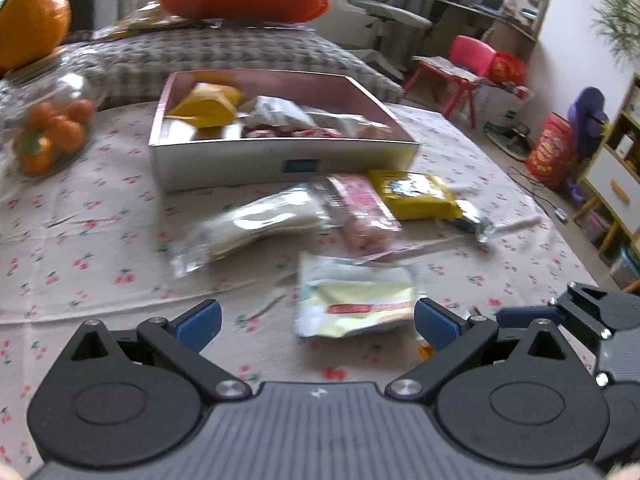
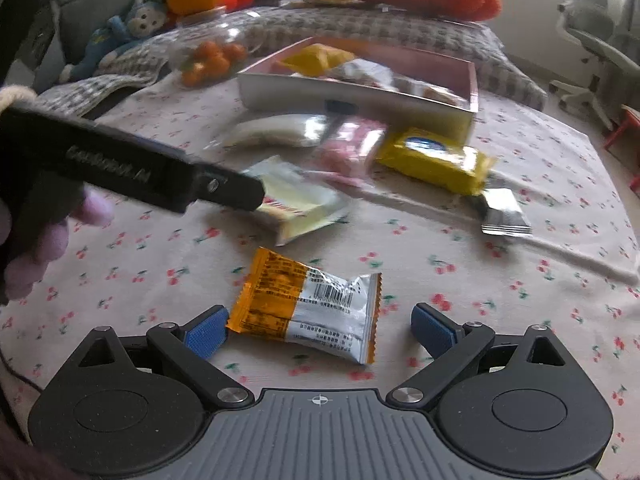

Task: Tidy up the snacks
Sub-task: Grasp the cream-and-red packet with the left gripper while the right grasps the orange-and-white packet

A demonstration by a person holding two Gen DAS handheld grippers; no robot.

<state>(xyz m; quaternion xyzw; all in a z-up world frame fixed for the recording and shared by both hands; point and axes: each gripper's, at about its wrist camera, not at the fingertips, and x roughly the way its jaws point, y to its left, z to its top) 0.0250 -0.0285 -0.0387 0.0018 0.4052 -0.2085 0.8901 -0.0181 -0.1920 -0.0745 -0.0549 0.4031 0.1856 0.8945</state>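
Right gripper, jaws standing wide apart and holding nothing, is hovering low over the cherry-print tablecloth; the orange-and-silver snack packet is lying directly ahead between the blue pads, its orange end just beside the left pad, its silver end short of the right pad; its long axis is running across the jaw gap, tilting slightly down to the right, so a squeeze would likely be taking it end to end.

Left gripper, likewise spread and empty, is facing the pale yellow packet, which is sitting ahead and right of centre, long axis crosswise; the right gripper is the nearer to the orange-and-silver packet.

Farther ahead, a clear-wrapped white snack, a pink packet and a yellow packet are lying loose; beyond them the open box, already holding several snacks, is waiting as the probable destination.
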